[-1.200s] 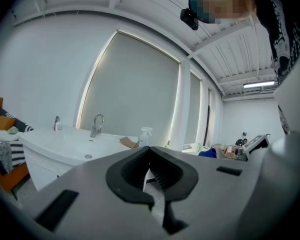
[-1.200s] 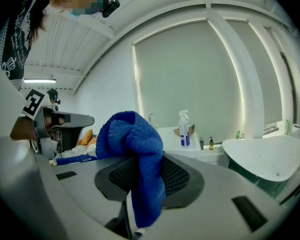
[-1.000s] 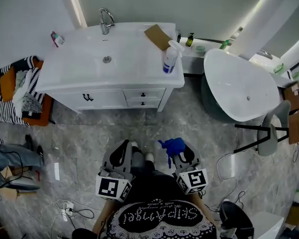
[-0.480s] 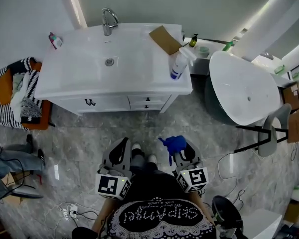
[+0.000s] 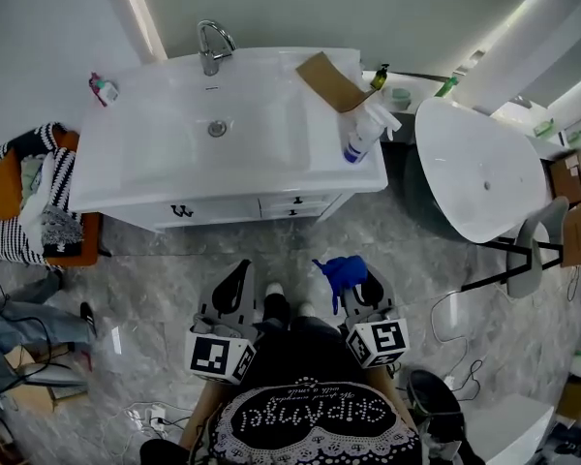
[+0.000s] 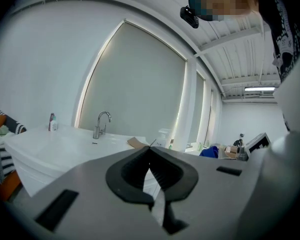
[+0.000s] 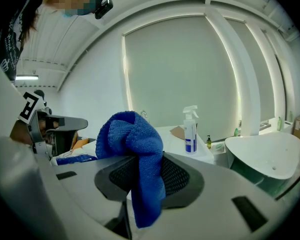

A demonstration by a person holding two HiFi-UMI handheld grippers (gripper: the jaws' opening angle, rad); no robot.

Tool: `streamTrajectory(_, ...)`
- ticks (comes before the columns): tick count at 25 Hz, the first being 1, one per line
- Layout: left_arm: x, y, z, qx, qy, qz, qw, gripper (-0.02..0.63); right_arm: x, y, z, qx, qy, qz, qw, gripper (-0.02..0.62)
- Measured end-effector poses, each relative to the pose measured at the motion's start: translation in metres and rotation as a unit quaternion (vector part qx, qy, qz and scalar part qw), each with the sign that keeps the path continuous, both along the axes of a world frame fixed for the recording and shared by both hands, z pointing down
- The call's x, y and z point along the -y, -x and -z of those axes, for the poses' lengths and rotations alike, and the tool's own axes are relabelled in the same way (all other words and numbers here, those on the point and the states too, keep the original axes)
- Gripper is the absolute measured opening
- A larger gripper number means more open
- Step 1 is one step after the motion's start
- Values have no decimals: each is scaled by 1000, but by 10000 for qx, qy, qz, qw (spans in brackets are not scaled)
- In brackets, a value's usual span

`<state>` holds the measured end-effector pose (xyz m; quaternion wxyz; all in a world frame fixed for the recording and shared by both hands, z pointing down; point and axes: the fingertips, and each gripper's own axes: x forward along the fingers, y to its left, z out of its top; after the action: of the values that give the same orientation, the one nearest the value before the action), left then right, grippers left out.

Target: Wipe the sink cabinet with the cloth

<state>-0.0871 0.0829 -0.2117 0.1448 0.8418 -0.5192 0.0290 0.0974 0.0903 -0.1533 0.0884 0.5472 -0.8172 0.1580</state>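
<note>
Blue cloth [image 7: 134, 134] in right tongs [image 7: 142, 160]; left gripper view: left tongs [image 6: 150, 150] together.

Cloth [image 7: 134, 139]: saturated blue, uniform, no pattern.
Sink cabinet [image 5: 271, 153]: white throughout, with small dark drawer handles.
Spray bottle [image 5: 360, 136]: white with a blue label.
Cardboard piece [image 5: 327, 81]: brown.
Bathtub [image 5: 470, 168]: white inside, dark green outer wall.
Floor [image 5: 145, 279]: grey, marble veining.
Fabric [image 5: 34, 197]: black-and-white stripes, lying on an orange seat.
Left gripper [image 5: 238, 277] and right gripper [image 5: 361, 284]: grey shells, black pads, white cubes with black square markers.
</note>
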Motion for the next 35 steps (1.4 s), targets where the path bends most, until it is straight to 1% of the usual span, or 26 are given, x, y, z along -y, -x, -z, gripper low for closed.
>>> streamTrajectory(3,5,8,-4,51,55,-49,10000,0,5,9,-1,-18,-27,12,10000,115)
streamTrajectory(7,14,18,-8,99,114,-82,9999,0,9,27,1,-129,-98,305,9994,115)
streamTrajectory(13,19,24,-19,56,254,-18,9997,0,10,38,-9,55,212,579,9981,115)
streamTrajectory(19,16,25,-29,109,411,123,9990,0,12,41,-11,194,306,837,9958,115)
streamTrajectory(22,13,19,-34,162,483,211,9985,0,14,37,-14,171,383,971,9944,115)
streamTrajectory(26,12,4,-34,282,477,314,9980,0,19,23,-19,206,552,1001,9932,115)
streamTrajectory(29,17,-10,-37,565,475,417,9964,0,26,11,-22,135,602,1077,9923,117)
streamTrajectory(32,32,-25,-30,673,257,633,9954,0,38,-1,-25,-40,497,1172,9919,116)
streamTrajectory(35,48,-39,-25,764,-25,709,9946,0,52,-14,-28,-25,325,1144,9929,117)
